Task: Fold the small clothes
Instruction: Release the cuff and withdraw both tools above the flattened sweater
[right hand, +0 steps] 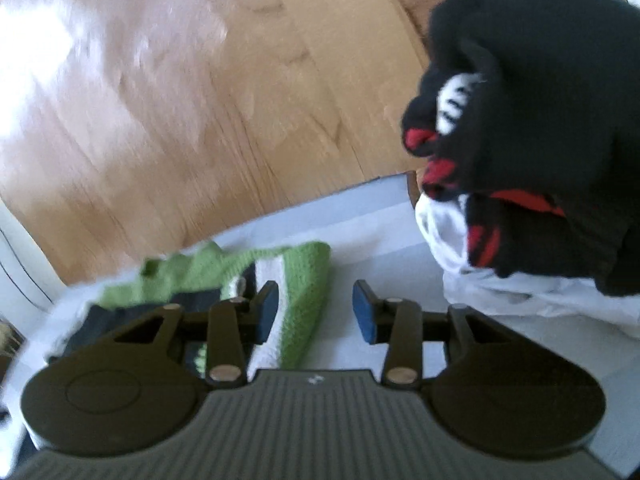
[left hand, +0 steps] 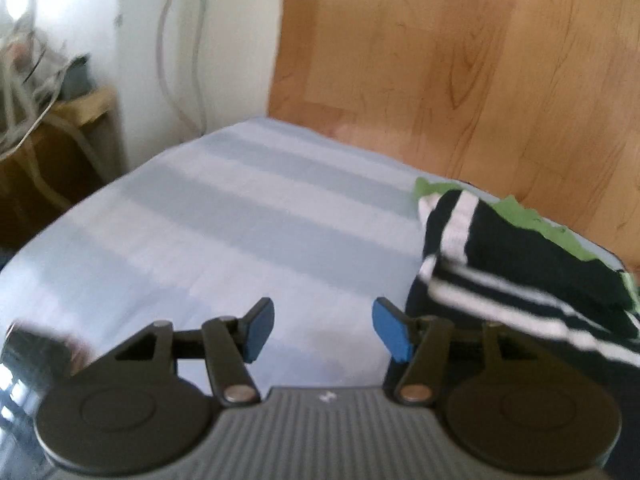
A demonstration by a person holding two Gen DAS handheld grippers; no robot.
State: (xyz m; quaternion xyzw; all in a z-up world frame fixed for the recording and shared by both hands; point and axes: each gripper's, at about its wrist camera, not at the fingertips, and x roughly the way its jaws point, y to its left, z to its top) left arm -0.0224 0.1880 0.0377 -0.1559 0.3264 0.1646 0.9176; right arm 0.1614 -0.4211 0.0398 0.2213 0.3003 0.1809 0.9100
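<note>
While both grippers, left (left hand: 323,330) and right (right hand: 315,312), gape empty, a knitted green sock (right hand: 304,280) lies on striped cloth (left hand: 224,216).

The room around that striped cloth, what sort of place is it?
Probably a room in a home, set up for folding laundry. A pale blue striped sheet covers the work surface, wood flooring lies beyond it, and small clothes such as a green knitted piece lie on it.
</note>
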